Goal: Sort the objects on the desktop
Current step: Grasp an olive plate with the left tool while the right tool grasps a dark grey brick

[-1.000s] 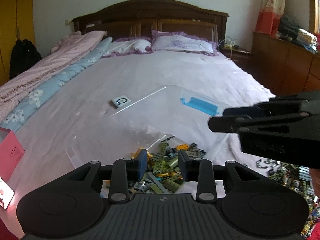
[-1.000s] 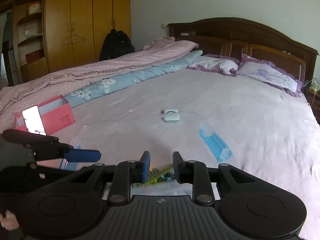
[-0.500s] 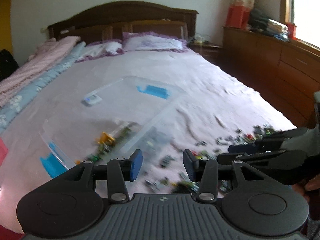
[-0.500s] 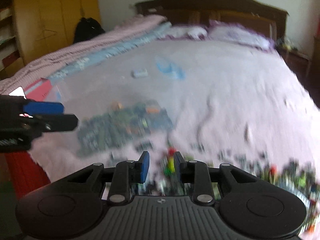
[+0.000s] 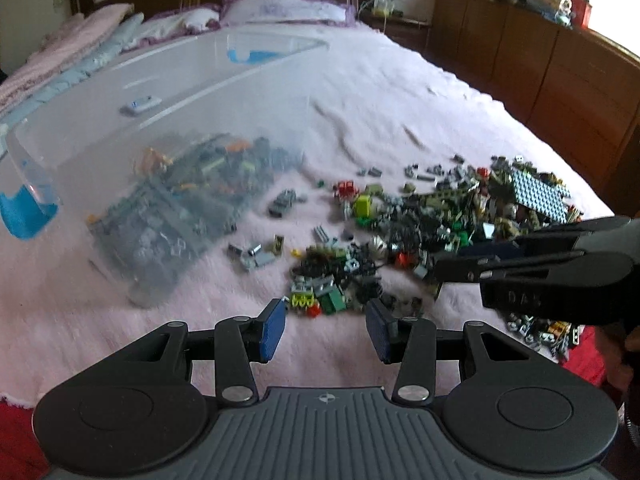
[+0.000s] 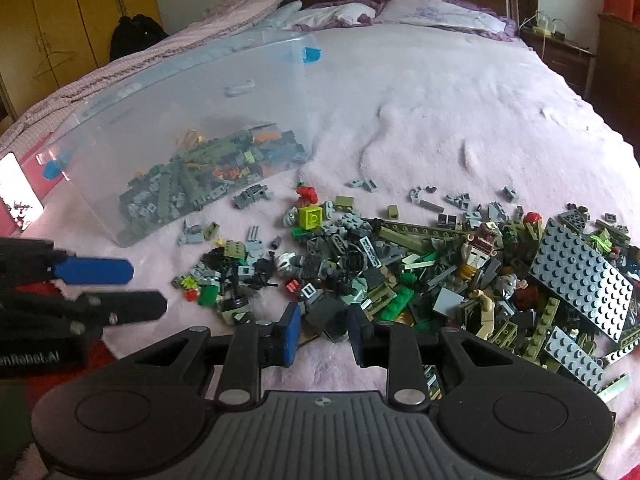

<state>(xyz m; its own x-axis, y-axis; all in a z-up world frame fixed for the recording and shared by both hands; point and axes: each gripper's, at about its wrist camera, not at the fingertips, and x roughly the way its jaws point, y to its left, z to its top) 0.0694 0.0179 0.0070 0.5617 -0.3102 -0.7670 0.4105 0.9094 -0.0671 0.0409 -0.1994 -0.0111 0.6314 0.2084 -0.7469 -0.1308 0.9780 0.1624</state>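
A heap of small loose building bricks (image 5: 420,224) (image 6: 400,272) lies on the pink bedsheet, with a studded grey baseplate (image 5: 540,196) (image 6: 580,276) at its right side and a lime brick (image 5: 363,205) (image 6: 312,216) near its far edge. To the left stands a clear plastic bin (image 5: 180,104) (image 6: 160,92) with blue handles; more bricks (image 5: 192,196) (image 6: 212,172) lie in it. My left gripper (image 5: 326,330) (image 6: 148,289) hovers open over the heap's near left edge, nothing between its pads. My right gripper (image 6: 324,334) (image 5: 448,262) is open low over the heap; a dark brick lies just past its tips.
A small white device (image 5: 140,105) (image 6: 240,88) shows through the bin's wall. A pink box (image 6: 36,184) with a lit phone leaning on it sits at the left. Pillows and a wooden headboard are at the far end, wooden cabinets (image 5: 540,52) along the right.
Both grippers have swung down and to the right, away from above the bin and onto the loose heap. The left jaws stand a little wider than a second ago.
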